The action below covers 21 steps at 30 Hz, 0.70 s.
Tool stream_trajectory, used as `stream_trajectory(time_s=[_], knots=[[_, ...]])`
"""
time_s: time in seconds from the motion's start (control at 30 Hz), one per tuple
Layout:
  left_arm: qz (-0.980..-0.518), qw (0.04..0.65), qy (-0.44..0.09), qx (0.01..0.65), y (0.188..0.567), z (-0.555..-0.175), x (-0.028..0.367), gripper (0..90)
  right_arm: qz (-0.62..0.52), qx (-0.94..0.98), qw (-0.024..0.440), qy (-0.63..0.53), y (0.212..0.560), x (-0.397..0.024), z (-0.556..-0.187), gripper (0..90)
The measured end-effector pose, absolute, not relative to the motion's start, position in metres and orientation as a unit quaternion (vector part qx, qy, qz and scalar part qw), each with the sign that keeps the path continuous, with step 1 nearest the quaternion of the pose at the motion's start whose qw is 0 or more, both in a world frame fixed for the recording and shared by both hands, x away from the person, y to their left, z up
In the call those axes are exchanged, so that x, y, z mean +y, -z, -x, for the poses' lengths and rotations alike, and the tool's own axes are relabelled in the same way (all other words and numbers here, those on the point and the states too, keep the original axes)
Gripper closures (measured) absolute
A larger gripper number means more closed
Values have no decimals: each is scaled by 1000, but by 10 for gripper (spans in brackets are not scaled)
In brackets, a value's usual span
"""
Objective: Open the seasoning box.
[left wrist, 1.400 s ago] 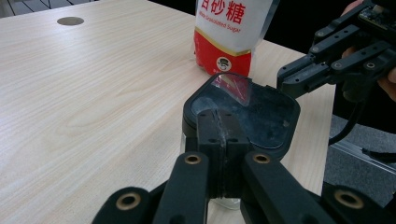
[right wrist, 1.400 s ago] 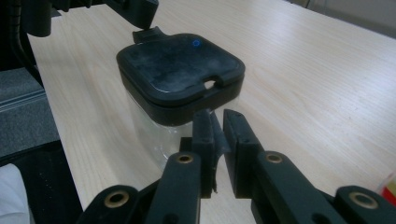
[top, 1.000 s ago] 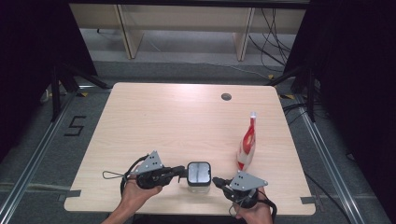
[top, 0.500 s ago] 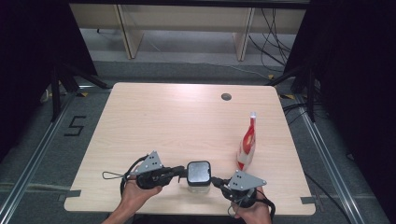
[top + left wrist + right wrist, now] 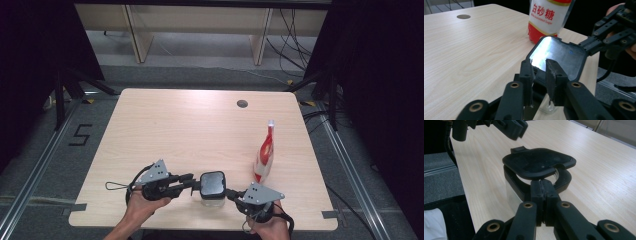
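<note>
The container (image 5: pixel 212 192), a clear jar with a black collar and a hinged black lid (image 5: pixel 213 183), stands at the near edge of the table (image 5: pixel 190 125), between the two hands. The lid sits tilted, raised off the collar.

The left gripper (image 5: pixel 196 184) is at the lid's left edge; its jaws have just been opening, and in the left gripper view they stand a little apart, with the lid's edge just beyond the tips (image 5: pixel 540 72) and no grip visible. The right gripper (image 5: pixel 229 192) has its jaws closed flat together, pressed up against the jar's black collar in the right gripper view; whether anything is pinched between them cannot be determined.

A red-and-white sugar pouch (image 5: pixel 265 152) stands upright to the right, near the jar but apart from it. A round cable hole (image 5: pixel 242 103) lies well apart at the far side. Nothing stands between grippers and jar.
</note>
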<state>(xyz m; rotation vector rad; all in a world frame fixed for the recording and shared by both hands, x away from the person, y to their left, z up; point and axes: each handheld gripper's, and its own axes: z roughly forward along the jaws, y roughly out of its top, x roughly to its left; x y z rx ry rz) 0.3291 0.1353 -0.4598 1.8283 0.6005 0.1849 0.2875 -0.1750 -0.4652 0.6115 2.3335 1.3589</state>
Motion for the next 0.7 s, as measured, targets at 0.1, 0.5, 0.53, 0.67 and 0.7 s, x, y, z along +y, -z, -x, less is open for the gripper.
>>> stream_trajectory(time_s=[0.1, 0.5, 0.53, 0.67, 0.7], knots=[[-782, 566, -87, 248, 462, -326, 145, 696, -218, 827, 188, -483, 462, -176, -288, 898], [-809, 528, -81, 245, 482, -325, 149, 500, -212, 823, 194, -491, 452, -174, -291, 894], [-815, 522, -87, 235, 484, -325, 149, 500, -211, 823, 194, -491, 451, -173, -291, 894], [-821, 512, -88, 238, 489, -325, 145, 445, -213, 822, 196, -491, 446, -169, -289, 892], [-821, 512, -88, 238, 489, -325, 145, 437, -213, 822, 196, -491, 446, -169, -289, 892]])
